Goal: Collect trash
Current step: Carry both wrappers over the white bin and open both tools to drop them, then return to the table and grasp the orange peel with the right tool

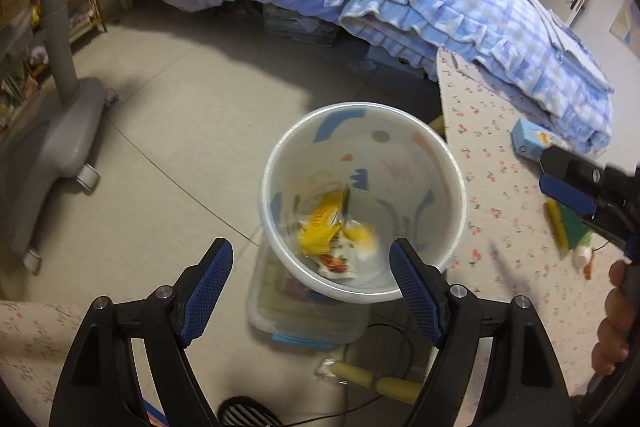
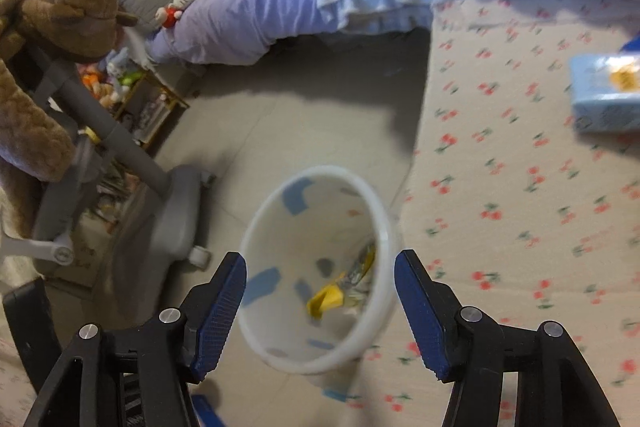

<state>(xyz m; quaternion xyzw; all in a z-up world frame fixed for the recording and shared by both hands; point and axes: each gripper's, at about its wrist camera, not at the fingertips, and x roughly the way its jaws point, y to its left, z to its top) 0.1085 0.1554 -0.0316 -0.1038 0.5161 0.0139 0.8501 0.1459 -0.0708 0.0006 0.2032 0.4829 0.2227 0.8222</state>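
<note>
Lying at the bottom of the white bin (image 1: 362,203) beside the table (image 1: 500,187), the yellow wrappers (image 1: 324,227) mark a completed drop. Your left gripper (image 1: 308,279) and right gripper (image 2: 320,311) both stand wide and empty. Next, reach for the blue carton (image 1: 534,143) on the table.

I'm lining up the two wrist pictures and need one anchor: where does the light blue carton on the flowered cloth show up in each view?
Left wrist view: the light blue carton lies at the right, on the flowered cloth, just above the other gripper's fingers.
Right wrist view: the carton sits at the far right edge, blurred and cut off by the frame.
Shared landmark: the white bin, left of the cloth's edge in both.
</note>
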